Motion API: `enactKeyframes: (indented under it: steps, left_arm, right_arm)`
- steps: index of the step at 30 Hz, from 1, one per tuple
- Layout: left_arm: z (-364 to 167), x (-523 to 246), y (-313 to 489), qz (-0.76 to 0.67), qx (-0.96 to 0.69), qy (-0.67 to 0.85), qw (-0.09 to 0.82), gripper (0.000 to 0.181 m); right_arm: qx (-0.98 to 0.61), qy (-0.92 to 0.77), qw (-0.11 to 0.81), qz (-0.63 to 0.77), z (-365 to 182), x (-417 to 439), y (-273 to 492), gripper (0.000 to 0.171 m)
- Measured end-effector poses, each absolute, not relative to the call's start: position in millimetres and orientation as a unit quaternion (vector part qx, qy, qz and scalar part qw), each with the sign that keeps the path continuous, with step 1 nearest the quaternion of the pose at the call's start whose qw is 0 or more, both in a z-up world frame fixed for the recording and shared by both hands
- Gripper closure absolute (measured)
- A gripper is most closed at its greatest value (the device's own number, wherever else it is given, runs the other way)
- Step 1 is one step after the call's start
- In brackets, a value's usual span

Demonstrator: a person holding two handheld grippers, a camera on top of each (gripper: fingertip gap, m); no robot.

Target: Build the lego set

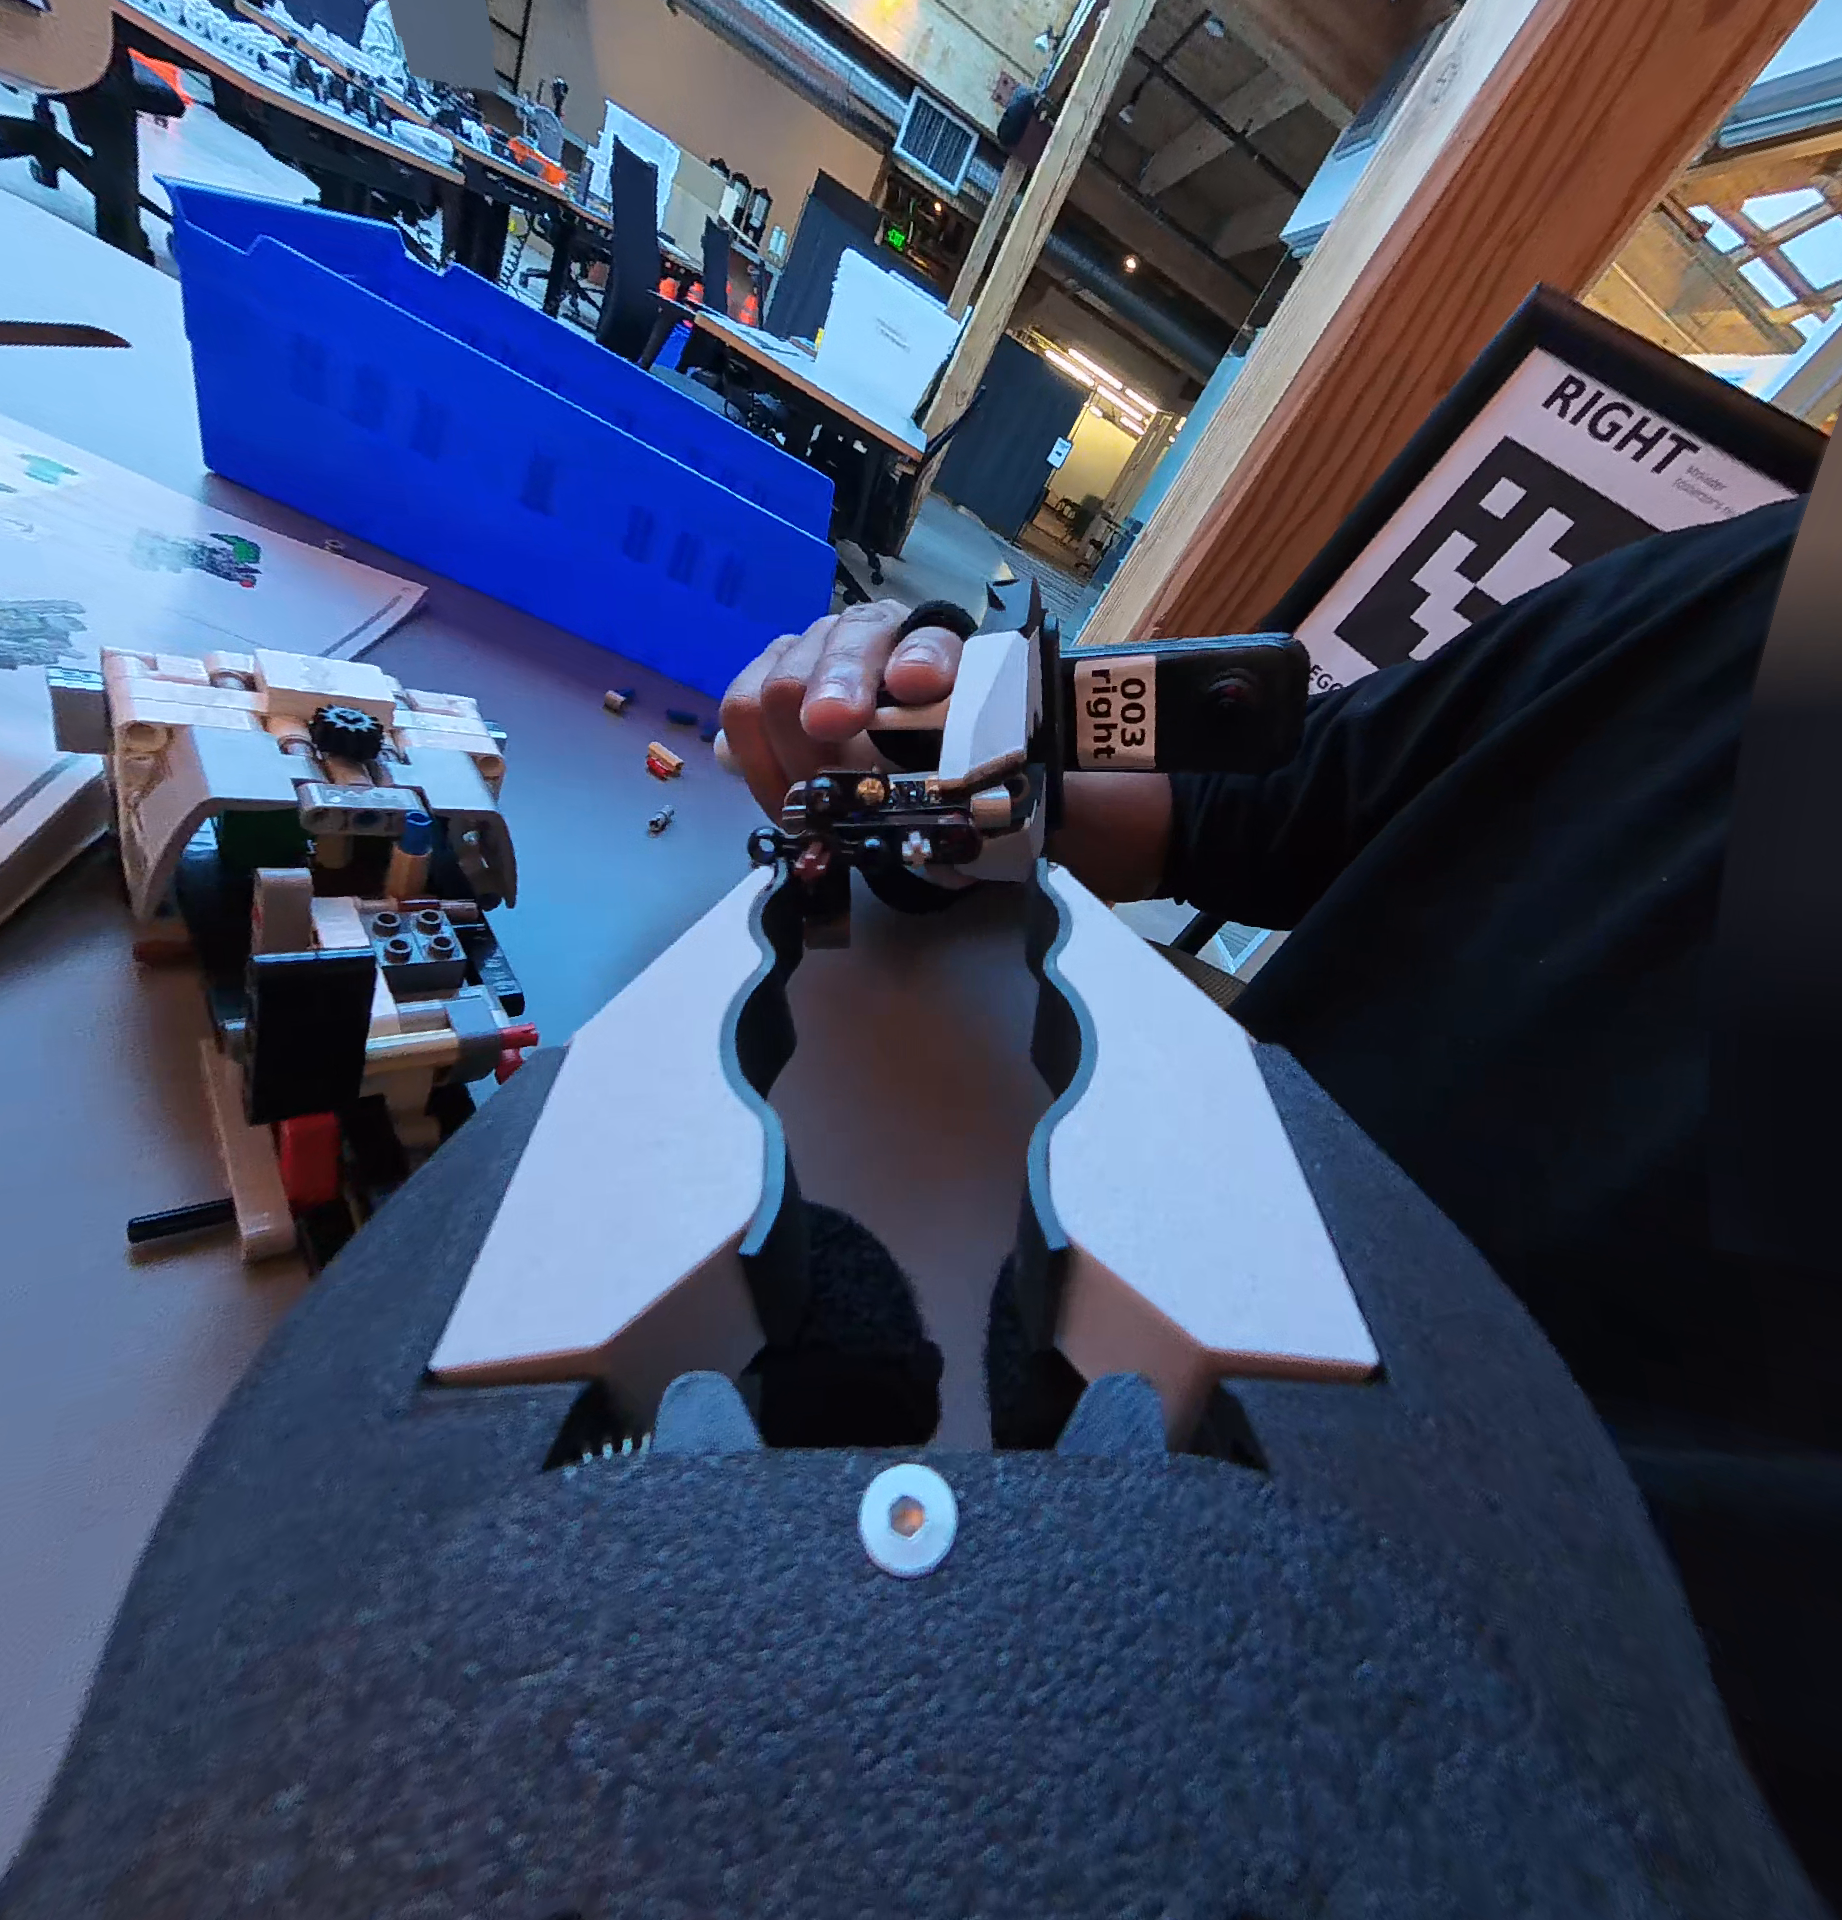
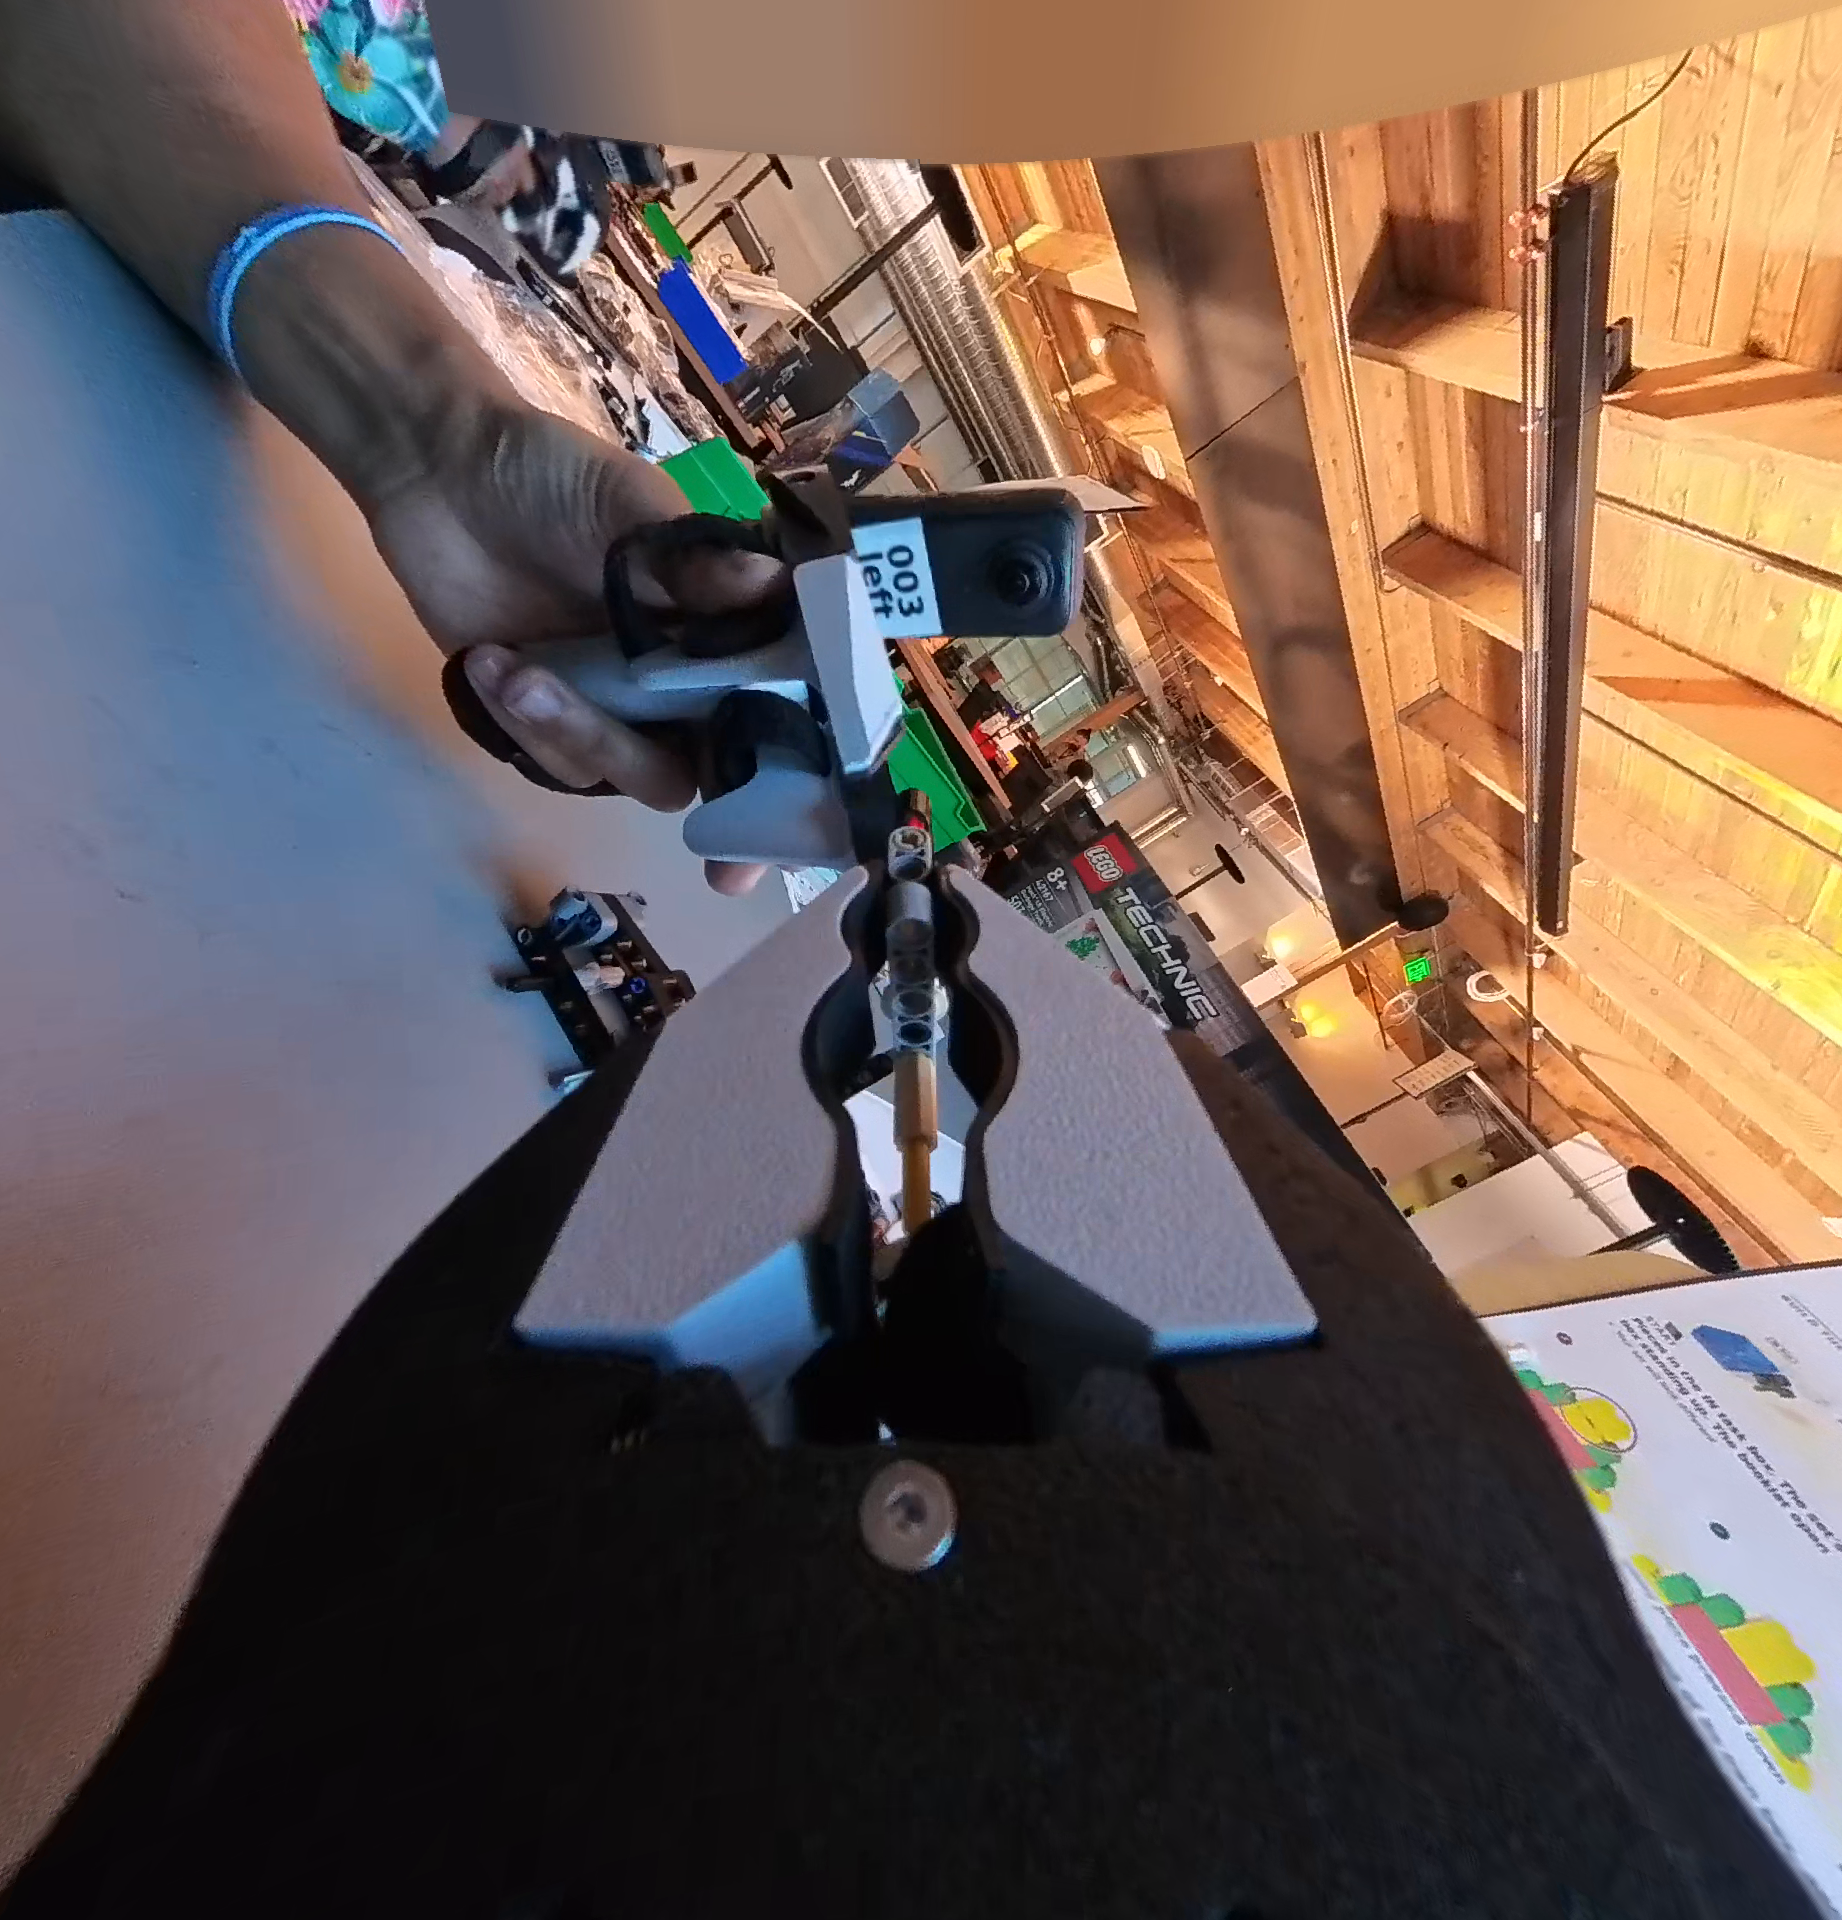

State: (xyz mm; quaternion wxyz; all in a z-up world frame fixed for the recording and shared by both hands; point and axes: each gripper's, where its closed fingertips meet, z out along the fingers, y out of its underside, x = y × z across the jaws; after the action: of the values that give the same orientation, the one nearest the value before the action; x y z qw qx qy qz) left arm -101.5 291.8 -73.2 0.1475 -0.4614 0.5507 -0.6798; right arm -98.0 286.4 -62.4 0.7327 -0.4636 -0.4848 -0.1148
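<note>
Left gripper point(image 1: 912, 904): jaws standing spread, nothing between them; its left fingertip point(image 1: 766, 904) is sitting just under the near end of the sub-assembly point(image 1: 875, 821).
Right gripper point(image 2: 909, 894): jaws pressing together on the sub-assembly point(image 2: 912, 987), which is running lengthwise down the gap, tan axle point(image 2: 915, 1122) trailing toward the camera.
Long axis: in the left wrist view the piece is lying crosswise, just beyond the open tips.
Nearer hand: the right one is already carrying it; the left seems to be coming in to pinch or steady the free end.
Main model point(image 1: 304, 914): resting on the table point(image 1: 86, 1299) well left of both grippers, beside the booklet point(image 1: 117, 582) and blue bin point(image 1: 501, 457).
Loose pins point(image 1: 665, 758): lying between model and grippers.
</note>
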Motion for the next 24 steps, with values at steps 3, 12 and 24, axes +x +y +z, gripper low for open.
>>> enactKeyframes:
  steps: [3, 12, 24]
  left_arm:
    - [-74.1, -100.8, 292.6, -0.682, -0.463, 0.547, 0.143, 0.145]
    - [-76.1, -101.7, 292.6, -0.688, -0.46, 0.545, 0.133, 0.152]
    - [-90.3, -96.9, 301.4, -0.626, -0.46, 0.593, 0.213, 0.174]
  right_arm:
    - [-0.462, -0.489, 0.73, -0.119, -63.3, -98.9, 285.9, 0.165]
    - [-0.45, -0.507, 0.723, -0.132, -64.3, -102.4, 283.1, 0.165]
    - [-0.457, -0.511, 0.714, -0.139, -68.5, -100.6, 285.3, 0.165]
